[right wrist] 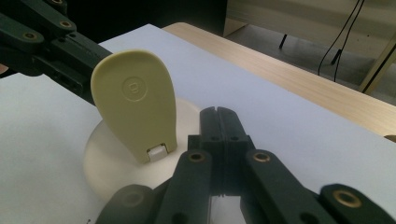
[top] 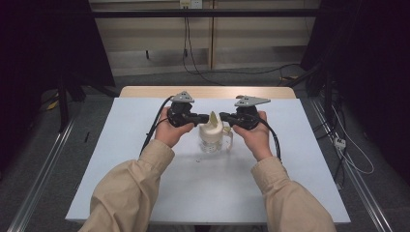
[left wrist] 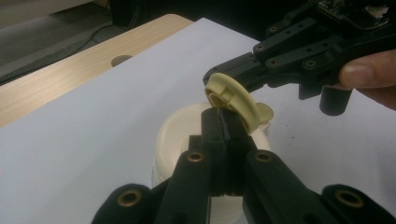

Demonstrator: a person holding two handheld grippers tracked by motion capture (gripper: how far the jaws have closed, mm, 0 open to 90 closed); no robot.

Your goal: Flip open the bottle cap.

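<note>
The clear glass jug with a side handle and a cream plastic lid [top: 213, 137] stands upright near the middle of the white table sheet [top: 145, 183], between the two grippers. Its lid carries a hinged cream flip-cap, oval with a small embossed mark [right wrist: 134, 105], now raised nearly upright on its hinge at the lid's edge. The jug looks like rigid glass, probably fairly weighty and smooth, so it could slide on the sheet and would break if tipped; the flip-cap is thin, light plastic that likely bends before it snaps. The cap's free edge or the ring on its underside [left wrist: 232, 95] seems the sensible spot to grip, with the lid rim or handle steadied against the pull. The left gripper [left wrist: 223, 122] has its jaws pressed together, tips just at the cap's base, with nothing clearly caught between them. The right gripper [right wrist: 219, 122] likewise shows jaws closed on nothing, lying just beside the hinge. Beyond the sheet, the pale wooden tabletop edge [top: 208, 92] shows, with cables on the floor behind.
</note>
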